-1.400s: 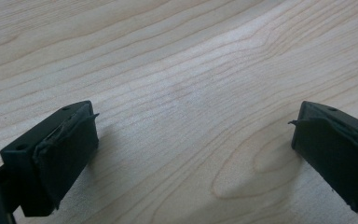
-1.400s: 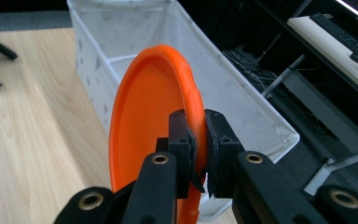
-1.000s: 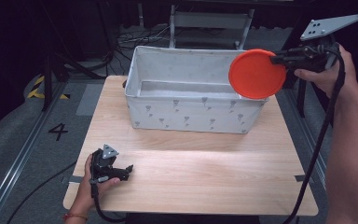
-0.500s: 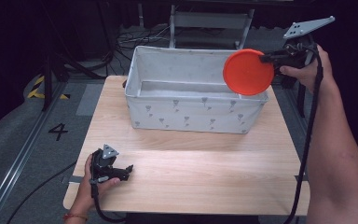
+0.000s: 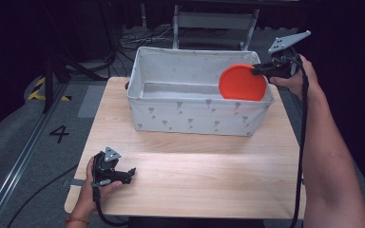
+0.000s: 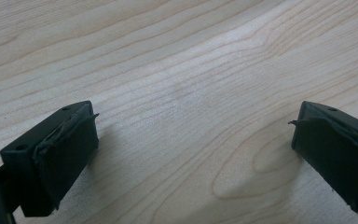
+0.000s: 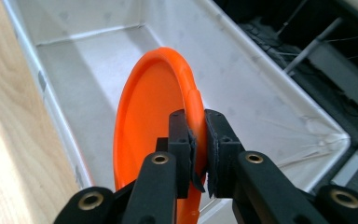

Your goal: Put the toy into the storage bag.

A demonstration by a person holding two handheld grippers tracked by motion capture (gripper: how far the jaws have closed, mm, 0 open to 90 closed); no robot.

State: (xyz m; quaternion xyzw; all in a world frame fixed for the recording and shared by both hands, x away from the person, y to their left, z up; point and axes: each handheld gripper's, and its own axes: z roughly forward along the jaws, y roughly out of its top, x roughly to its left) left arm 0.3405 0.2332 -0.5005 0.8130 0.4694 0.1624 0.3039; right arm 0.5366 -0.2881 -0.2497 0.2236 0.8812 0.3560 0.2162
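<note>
Clamping orange plate point(image 7: 154, 135) rim, right gripper point(image 7: 197, 140) closed over bin point(image 7: 279, 112).

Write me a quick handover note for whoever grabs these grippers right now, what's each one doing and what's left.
Right gripper: shut on the rim of the round orange plastic plate, held on edge over the right end of the white fabric bin.
Left gripper: open, holding nothing, resting on the light wooden table near its front left corner.
Done: plate brought over the bin.
Left: probably lower the plate into the bin and release it.
</note>
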